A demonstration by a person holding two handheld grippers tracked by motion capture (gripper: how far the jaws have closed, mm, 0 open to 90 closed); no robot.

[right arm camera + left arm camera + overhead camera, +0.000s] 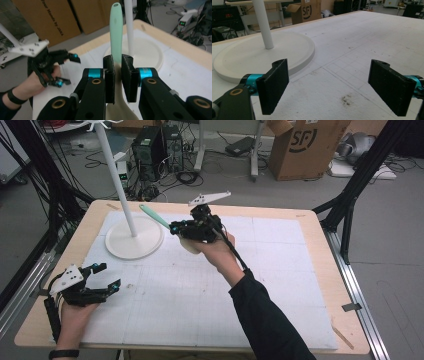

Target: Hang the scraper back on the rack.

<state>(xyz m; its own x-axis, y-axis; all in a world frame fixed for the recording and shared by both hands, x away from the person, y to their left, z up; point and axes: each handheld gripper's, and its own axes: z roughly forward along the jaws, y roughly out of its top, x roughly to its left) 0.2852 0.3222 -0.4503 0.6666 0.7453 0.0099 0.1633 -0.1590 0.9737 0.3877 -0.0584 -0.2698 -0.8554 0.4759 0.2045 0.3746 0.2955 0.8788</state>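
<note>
White stand (pixel 131 239): round base on white mat (pixel 280 285), thin pole (pixel 115 175) rising upright from base middle. Mat covers most of wooden table (pixel 75 240). Beyond table, on floor: cardboard box (pixel 305 147), computer towers (pixel 157 145), loose cables (pixel 187 177).

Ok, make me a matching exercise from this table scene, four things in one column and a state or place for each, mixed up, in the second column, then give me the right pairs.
Things:
1. left tool
2. right tool
3. spatula
4. white stand

States or places:
A. mint-green handle sticking out past the jaws
B. round base flat on the table's far left part, pole rising from it
C. jaws wide apart, nothing between them
D. raised above the table, shut on a handle

Pairs: 1-C, 2-D, 3-A, 4-B
</note>
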